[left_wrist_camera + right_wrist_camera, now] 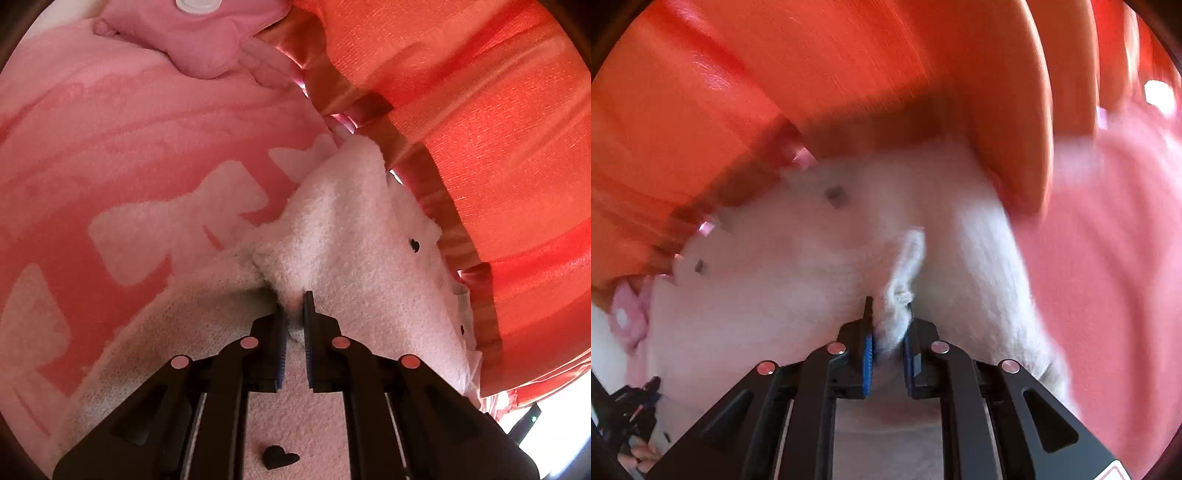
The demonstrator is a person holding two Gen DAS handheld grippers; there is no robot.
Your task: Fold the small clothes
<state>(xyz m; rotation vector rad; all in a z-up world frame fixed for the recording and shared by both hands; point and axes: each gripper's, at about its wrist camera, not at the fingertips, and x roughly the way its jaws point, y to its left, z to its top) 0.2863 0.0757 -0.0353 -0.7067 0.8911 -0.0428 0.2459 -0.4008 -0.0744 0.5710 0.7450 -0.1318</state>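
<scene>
Pink fleece bedding (pixel 122 122) with pale bow shapes forms the working surface, bordered on the far side by an orange-red curtain (pixel 480 110); a pink plush item (pixel 207 40) with a white disc lies on the bedding near the curtain's foot. Left wrist view: the left tool (pixel 293 317) is clamped on a raised pinch of a white fluffy garment (pixel 351 221), whose fabric rises in a ridge from the fingertips toward the curtain. Small black hearts dot the garment, one lying flat below the tool. Right wrist view, blurred: the right tool (pixel 889 317) is likewise closed on a bunched tuft of the same garment (pixel 812 280), with a narrow strip of fabric standing up between the jaws. The garment lies on the bedding, its far edge touching the curtain. Progress appears early to middle: both edges are gripped and lifted, yet no finished, flattened fold is visible, so laying over and smoothing seem left. The pile looks thick, soft and compliant.
</scene>
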